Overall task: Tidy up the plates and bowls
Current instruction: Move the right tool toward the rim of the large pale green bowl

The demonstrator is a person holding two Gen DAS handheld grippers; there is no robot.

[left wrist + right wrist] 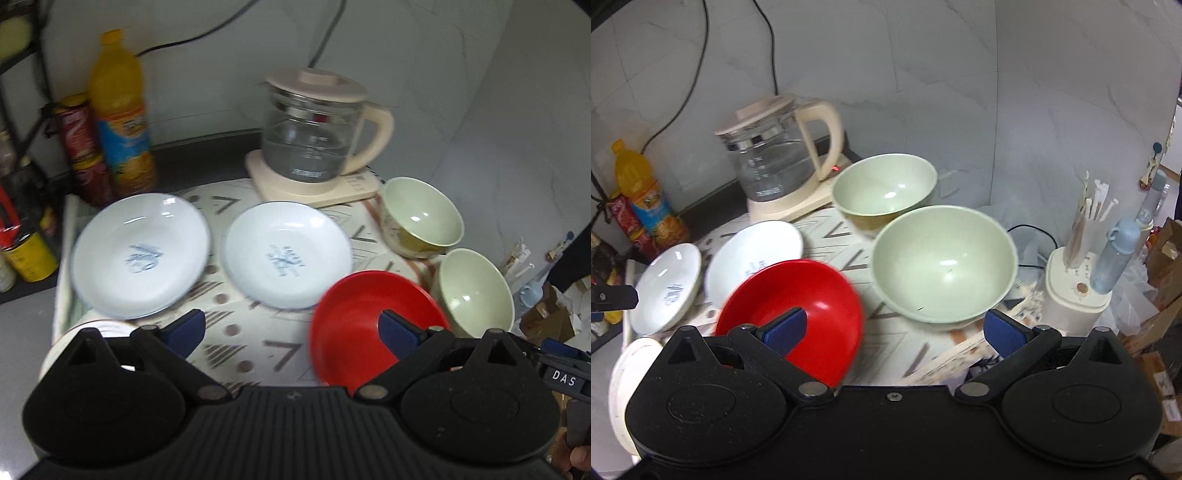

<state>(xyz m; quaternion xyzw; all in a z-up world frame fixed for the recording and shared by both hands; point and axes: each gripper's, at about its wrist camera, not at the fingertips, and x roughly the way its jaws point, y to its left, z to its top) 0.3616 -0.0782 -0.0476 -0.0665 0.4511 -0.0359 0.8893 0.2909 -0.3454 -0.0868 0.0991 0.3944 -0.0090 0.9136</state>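
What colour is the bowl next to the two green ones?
Red. The bowl shows best in the right wrist view.

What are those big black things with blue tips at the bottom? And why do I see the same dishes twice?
Those are two grabbing tools a person holds, one in each hand. Each carries a camera, so you get two views of one table. The left gripper and right gripper are both open and hold nothing. On the patterned mat lie two white plates, a red bowl and two green bowls. Behind stands a glass kettle.
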